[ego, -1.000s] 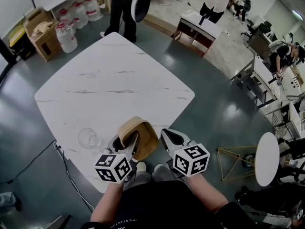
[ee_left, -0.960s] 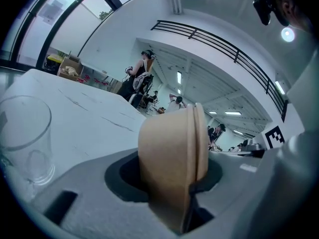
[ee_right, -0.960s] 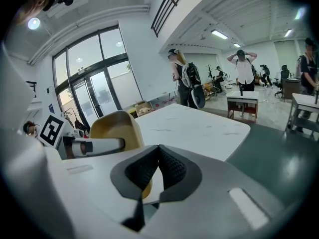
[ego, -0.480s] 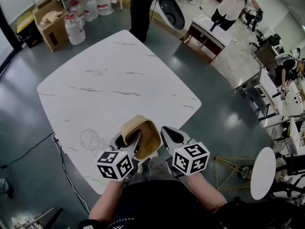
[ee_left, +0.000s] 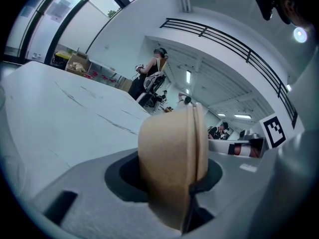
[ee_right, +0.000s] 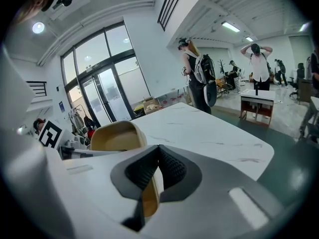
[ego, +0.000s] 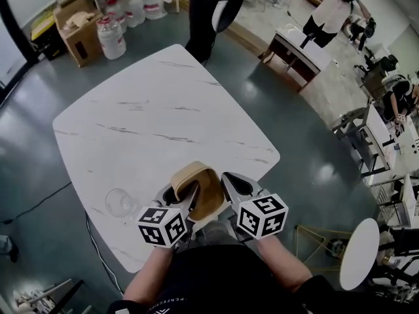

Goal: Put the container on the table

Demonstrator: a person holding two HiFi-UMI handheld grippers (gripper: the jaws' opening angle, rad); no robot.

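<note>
A tan, rounded container (ego: 198, 190) hangs between my two grippers over the near edge of the white marble table (ego: 157, 116). My left gripper (ego: 188, 198) is shut on its left wall, and the left gripper view shows the tan wall (ee_left: 169, 168) pinched between the jaws of the left gripper (ee_left: 193, 185). My right gripper (ego: 229, 187) is shut on the right rim. In the right gripper view the container's open hollow (ee_right: 112, 136) lies left of the right gripper (ee_right: 155, 176), with the rim running between the dark pads (ee_right: 172, 168).
A clear glass (ego: 120, 203) stands on the table near its front left edge. Water bottles (ego: 112, 36) and a cardboard box (ego: 78, 28) sit on the floor at the back left. A person (ego: 206, 5) stands past the far corner. A round side table (ego: 360, 254) is at the right.
Both grippers and the container have moved a little forward, farther over the table's near edge. The grips look unchanged.
</note>
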